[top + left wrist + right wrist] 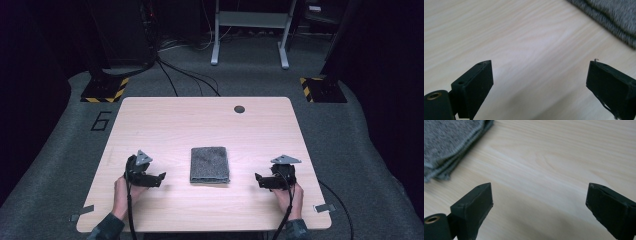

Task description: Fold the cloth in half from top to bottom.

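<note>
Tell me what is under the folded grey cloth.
The folded grey cloth lies directly on the wooden table. Bare wood shows all around it; whatever might lie beneath or between its layers is covered.

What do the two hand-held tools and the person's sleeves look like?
The left tool and right tool are black, each topped by a grey three-cornered plate. Each has two flat, blocky black jaws with small screw holes, and a brass-ringed hole shows near the base. A black cable trails from each toward the person. The sleeves are dark.

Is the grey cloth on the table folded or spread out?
Folded. The grey cloth lies as a compact rectangle, and the right gripper view shows several stacked layers at its edge.
</note>
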Demonstrator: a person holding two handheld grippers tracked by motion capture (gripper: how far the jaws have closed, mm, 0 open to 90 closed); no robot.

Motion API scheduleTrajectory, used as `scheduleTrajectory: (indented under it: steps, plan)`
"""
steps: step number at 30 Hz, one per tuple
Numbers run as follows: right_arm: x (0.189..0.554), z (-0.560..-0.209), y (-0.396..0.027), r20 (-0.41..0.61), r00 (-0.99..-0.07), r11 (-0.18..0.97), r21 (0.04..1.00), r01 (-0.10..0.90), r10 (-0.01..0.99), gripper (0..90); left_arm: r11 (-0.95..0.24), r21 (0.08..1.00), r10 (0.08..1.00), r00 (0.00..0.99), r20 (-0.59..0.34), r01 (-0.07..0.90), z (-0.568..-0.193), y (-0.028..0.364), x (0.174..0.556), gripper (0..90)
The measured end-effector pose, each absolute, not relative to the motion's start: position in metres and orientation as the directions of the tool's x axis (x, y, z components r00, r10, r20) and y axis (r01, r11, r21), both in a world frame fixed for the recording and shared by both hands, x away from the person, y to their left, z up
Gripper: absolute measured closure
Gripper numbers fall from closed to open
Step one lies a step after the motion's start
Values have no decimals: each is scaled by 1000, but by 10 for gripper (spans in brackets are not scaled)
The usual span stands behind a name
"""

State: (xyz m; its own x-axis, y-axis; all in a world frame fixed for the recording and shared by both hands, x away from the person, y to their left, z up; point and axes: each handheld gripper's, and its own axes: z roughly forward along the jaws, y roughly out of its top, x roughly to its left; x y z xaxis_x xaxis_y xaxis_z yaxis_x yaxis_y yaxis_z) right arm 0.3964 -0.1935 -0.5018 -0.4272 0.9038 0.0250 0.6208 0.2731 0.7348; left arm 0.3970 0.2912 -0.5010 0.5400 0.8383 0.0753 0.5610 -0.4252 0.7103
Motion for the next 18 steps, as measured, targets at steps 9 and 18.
scheduleTrajectory:
  steps: [9,18]
  plan:
    - [366,-522,-235,12,-335,224,721,656,942,67,-353,712,892,448,60,607,-527,334,369,52]
    - [361,-530,-241,2,-311,214,723,657,950,17,-298,723,905,426,5,624,-531,344,367,34]
